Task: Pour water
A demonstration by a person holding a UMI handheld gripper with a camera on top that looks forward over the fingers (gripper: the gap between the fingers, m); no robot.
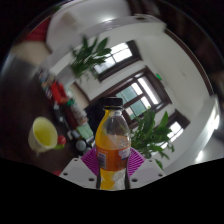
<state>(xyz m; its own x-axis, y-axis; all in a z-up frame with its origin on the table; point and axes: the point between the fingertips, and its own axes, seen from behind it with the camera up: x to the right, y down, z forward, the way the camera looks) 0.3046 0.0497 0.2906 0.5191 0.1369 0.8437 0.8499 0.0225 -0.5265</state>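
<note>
A clear plastic bottle (113,145) with a black cap, an orange label and orange-yellow liquid stands between my fingers. My gripper (112,165) is shut on the bottle, with both pink pads (92,160) pressed against its sides. The bottle is lifted and the whole view is tilted. A yellow-green cup (43,132) sits lower down, off to the left of the bottle, with its open mouth showing.
Several small items (68,112), one red, stand between the cup and the bottle. A leafy plant (90,55) is beyond them, another plant (155,133) is just right of the bottle. Dark-framed windows (135,95) fill the wall behind.
</note>
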